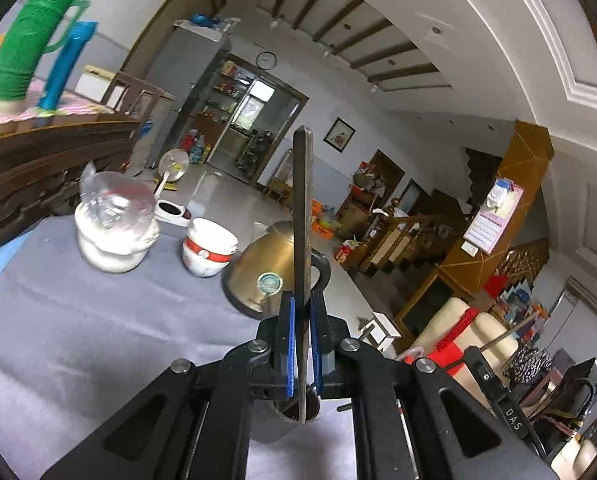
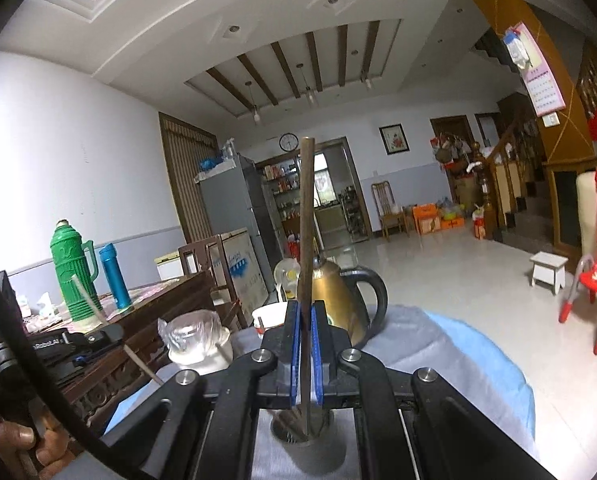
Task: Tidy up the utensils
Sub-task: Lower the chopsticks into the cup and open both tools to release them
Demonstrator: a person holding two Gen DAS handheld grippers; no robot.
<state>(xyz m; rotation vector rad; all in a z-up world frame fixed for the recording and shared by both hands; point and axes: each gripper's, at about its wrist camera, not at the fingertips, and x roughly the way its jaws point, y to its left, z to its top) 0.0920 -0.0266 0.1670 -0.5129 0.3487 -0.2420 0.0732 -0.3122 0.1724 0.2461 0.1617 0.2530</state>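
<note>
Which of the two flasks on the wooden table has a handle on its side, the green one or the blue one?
The green flask has the side handle. It is the taller, wider one. The blue flask beside it is a slim plain cylinder without any handle.

White walls with a grey lower band, a stepped ceiling with brown beams and small spotlights. Pale glossy tile floor. A round clock hangs above the far doorway; wooden stairs rise right, a fridge stands left.
</note>
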